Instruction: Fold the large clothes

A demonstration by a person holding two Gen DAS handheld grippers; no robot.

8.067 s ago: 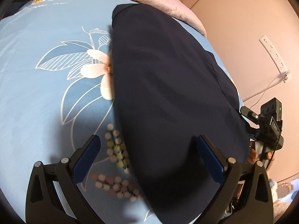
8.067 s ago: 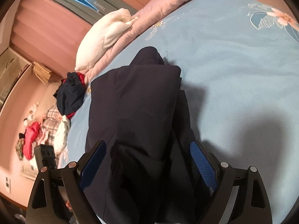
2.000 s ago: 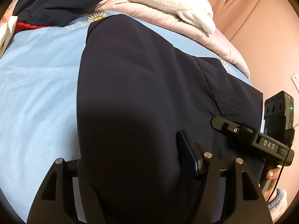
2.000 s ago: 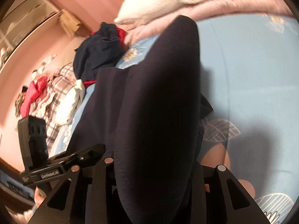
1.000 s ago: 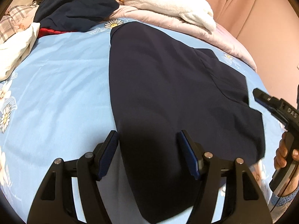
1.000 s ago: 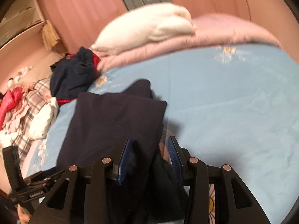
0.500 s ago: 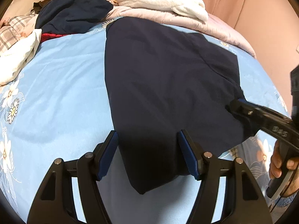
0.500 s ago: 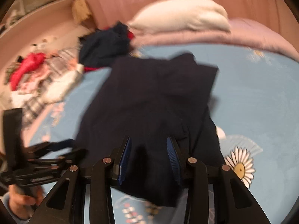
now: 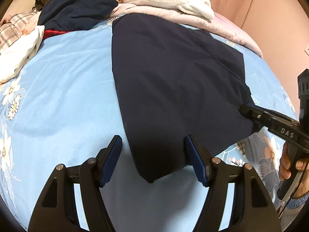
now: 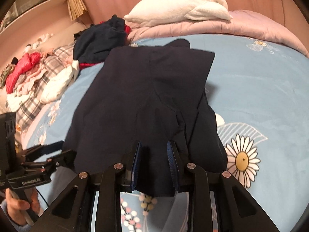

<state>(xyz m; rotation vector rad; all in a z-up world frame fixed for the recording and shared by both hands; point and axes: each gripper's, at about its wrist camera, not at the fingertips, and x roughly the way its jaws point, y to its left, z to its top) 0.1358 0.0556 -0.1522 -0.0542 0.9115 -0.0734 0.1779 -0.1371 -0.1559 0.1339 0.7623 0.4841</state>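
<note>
**Dark navy garment laid folded on the bed**

The dark navy fabric garment (image 9: 173,81) lies flat on the light blue floral bedsheet (image 9: 63,89), near edge toward both tools, likely for another fold. The right gripper (image 10: 154,160) has just been closing, its pads astride that hem; whether they pinch it I cannot tell. The left gripper (image 9: 154,158) stands open around a corner. Lettering reads "DAS" and "GenRobot.AI".
</note>
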